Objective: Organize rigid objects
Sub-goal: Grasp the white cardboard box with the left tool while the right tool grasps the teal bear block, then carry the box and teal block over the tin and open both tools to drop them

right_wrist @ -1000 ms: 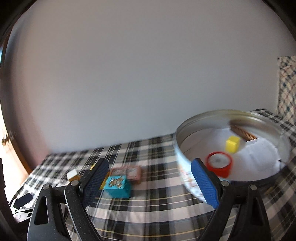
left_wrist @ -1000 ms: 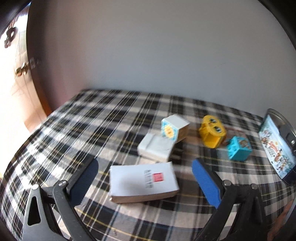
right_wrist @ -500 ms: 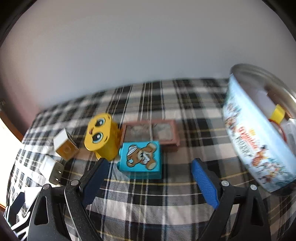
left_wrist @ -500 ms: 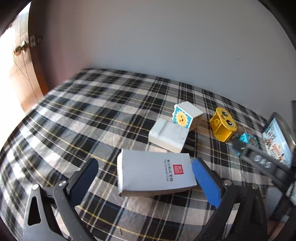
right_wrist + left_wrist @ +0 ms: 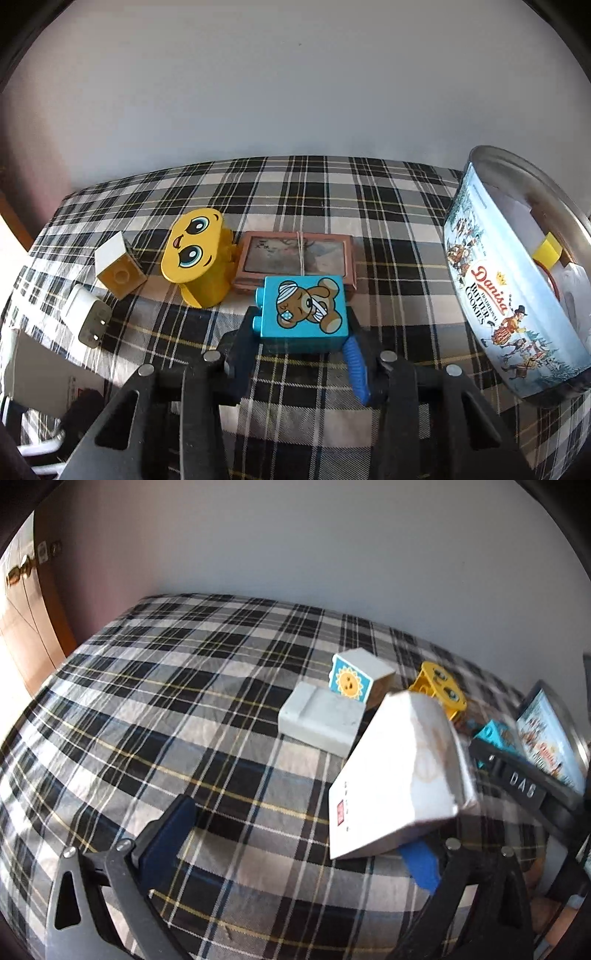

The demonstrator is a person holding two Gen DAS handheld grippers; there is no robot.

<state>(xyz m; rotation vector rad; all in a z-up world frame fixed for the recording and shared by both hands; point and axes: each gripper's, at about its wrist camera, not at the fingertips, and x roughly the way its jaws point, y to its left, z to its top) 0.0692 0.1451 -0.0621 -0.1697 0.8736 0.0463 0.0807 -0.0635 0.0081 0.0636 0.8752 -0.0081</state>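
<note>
A blue bear block [image 5: 303, 314] lies on the plaid cloth with its studs to the left. My right gripper [image 5: 299, 347] is closing on it, and its fingers [image 5: 354, 358] press against both sides. In the left wrist view the same block [image 5: 491, 734] shows behind the right gripper's dark bar. My left gripper [image 5: 295, 830] stands wide open. A white box [image 5: 399, 768] with a red stamp leans tilted over its right finger [image 5: 421, 864], apart from the left finger [image 5: 166, 834].
A yellow face block [image 5: 195, 251], a sun block [image 5: 354, 681], a white charger [image 5: 321, 720] and a brown framed picture [image 5: 295, 258] lie close together. A Danisa cookie tin [image 5: 491, 295] at the right holds a yellow block [image 5: 548, 249].
My right gripper swung from the tin to the blue bear block and closed around it. The white box went from lying flat between the left fingers to tipped up over the right one.
</note>
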